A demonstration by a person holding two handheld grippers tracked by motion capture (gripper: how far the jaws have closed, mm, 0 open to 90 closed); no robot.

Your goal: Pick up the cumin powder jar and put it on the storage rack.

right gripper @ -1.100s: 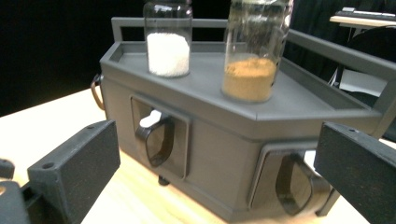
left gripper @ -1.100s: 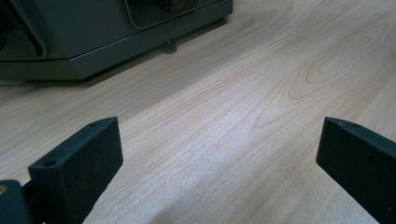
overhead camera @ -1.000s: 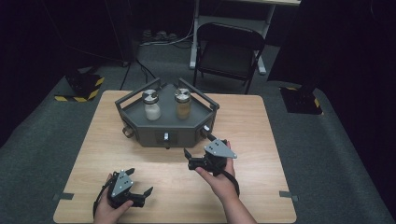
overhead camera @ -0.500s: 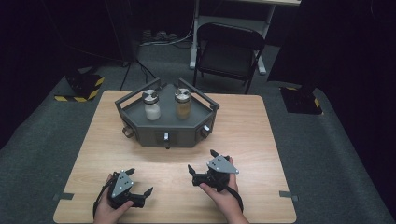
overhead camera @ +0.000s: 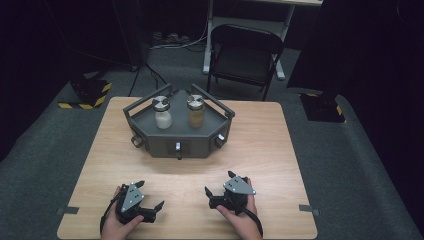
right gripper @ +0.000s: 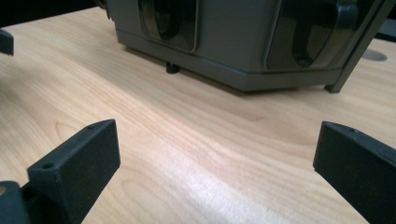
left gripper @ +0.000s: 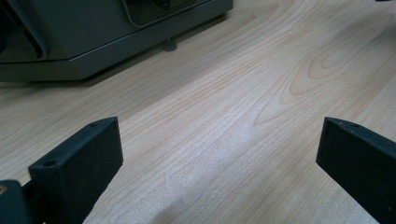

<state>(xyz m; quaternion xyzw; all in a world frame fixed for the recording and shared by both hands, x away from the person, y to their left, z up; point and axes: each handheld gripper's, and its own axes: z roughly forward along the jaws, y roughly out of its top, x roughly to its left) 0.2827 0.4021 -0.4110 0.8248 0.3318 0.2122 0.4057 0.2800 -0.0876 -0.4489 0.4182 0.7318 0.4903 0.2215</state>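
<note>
Both tools resting low near the worktop's front edge — jaws spread wide, holding nothing.

Left tool [overhead camera: 148,198] toward the front-left corner, right tool [overhead camera: 216,187] front-centre; dark grey angular metal tray [overhead camera: 177,144] with two lidded jars nearer the back edge — well apart.

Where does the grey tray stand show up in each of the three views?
High view: the tray stand sits at the table's middle back, two jars on it.
Left gripper view: its lower front wall fills the top left corner.
Right gripper view: its front wall runs across the top.
Shared landmark: the small foot under its front edge.
</note>
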